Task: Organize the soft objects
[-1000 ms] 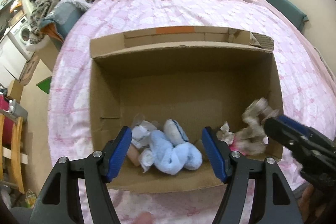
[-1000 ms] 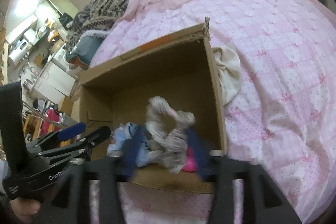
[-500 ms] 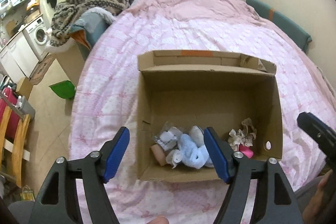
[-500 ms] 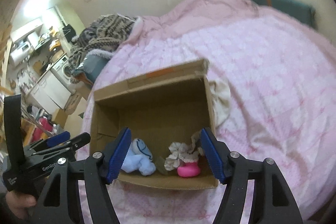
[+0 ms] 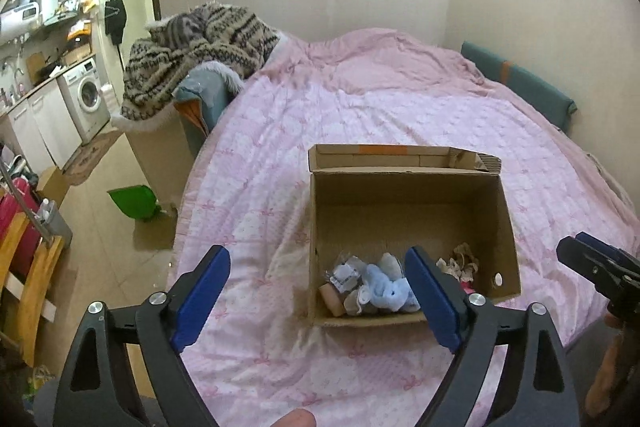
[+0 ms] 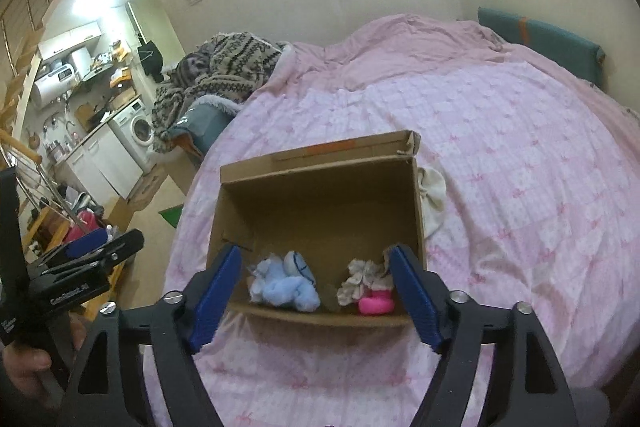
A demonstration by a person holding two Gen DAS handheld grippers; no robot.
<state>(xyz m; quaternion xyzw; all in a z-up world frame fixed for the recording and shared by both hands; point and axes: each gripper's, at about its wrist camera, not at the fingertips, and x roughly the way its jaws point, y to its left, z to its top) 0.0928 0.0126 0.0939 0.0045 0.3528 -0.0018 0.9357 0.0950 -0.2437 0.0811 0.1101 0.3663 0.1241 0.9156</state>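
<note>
Both grippers have drawn back and upward from the cardboard box [image 5: 404, 227] since a second ago, when the grey-white plush hung between the right gripper's jaws above the box; the box now appears smaller and farther ahead in both wrist views. The left gripper [image 5: 316, 291] is empty, its jaws apart and opening, and frames the near left half of the box between its blue pads [image 5: 200, 297]. The right gripper [image 6: 316, 291] is likewise empty, jaws apart and opening, with the box's near wall lying between them. Inside the box, against the near wall, lie the soft objects: a light blue plush [image 6: 286, 287] just inside the right gripper's left jaw, a grey-white plush [image 6: 362, 277] and a pink item [image 6: 375, 303] touching it just inside the right jaw. In the left wrist view a small heap of pale rolled pieces [image 5: 346, 287] lies beside the blue plush, ahead of the gap between the jaws. The far part of the box floor is bare. The box stands on a pink patterned bedspread [image 5: 360, 115]; a cream cloth [image 6: 432, 195] lies against its outer wall, beyond the right gripper's right jaw. Beyond the left jaw a patterned knit blanket [image 5: 200, 47] is heaped on a bin, with a washing machine [image 5: 86, 99] farther off.
</note>
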